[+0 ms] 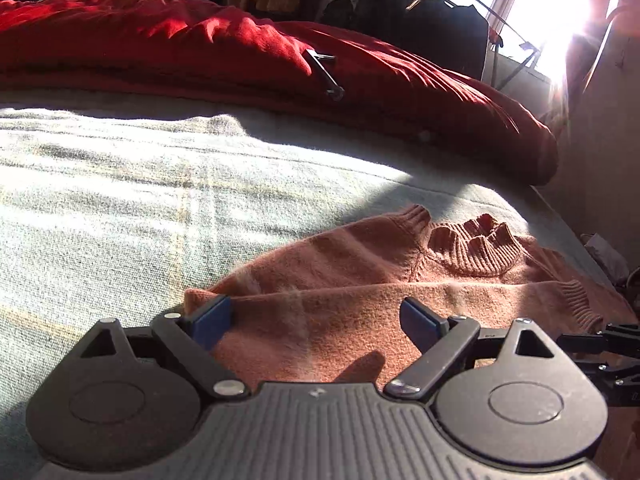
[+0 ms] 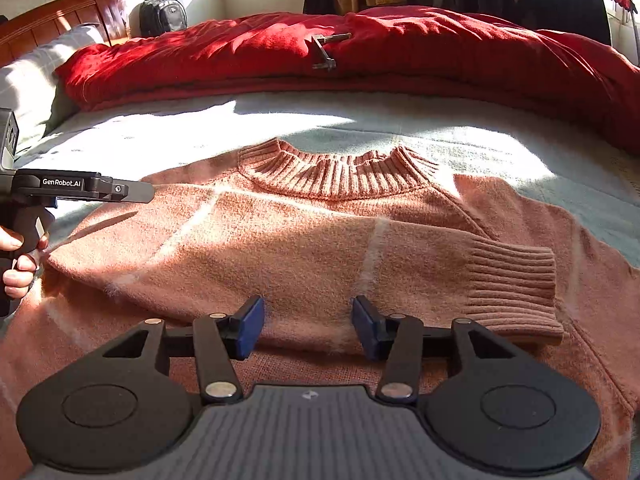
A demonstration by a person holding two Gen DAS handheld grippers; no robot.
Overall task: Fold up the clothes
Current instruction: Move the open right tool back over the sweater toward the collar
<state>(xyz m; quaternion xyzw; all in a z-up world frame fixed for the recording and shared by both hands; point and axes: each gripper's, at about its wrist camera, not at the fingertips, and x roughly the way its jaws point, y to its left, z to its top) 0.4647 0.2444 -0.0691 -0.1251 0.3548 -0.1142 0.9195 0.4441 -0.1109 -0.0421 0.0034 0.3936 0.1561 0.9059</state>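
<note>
A salmon-pink knitted sweater (image 2: 304, 240) lies flat on a pale green blanket (image 2: 160, 136) covering a bed, its ribbed collar (image 2: 340, 176) pointing away toward the far side. One sleeve is laid sideways across the chest, so that its ribbed cuff (image 2: 516, 284) rests on the body of the garment; this fits a fold partly made, with the sleeve tucked inward to narrow the shape. The right gripper (image 2: 308, 326) hovers low over the sweater's middle, its blue-padded jaws spread apart with nothing between them, seemingly placed to press or take hold of the folded sleeve. The left gripper (image 1: 316, 320) sits at the sweater's left edge near the shoulder, its jaws spread wide and holding nothing, though one pad sits close against the cloth's fold. In the right wrist view a person's hand (image 2: 18, 260) grips that tool's handle. Beyond the sweater a red quilt (image 2: 360, 52) is heaped along the bed, with a small metal object (image 2: 326, 50) resting on it. Strong sunlight falls across everything.
</note>
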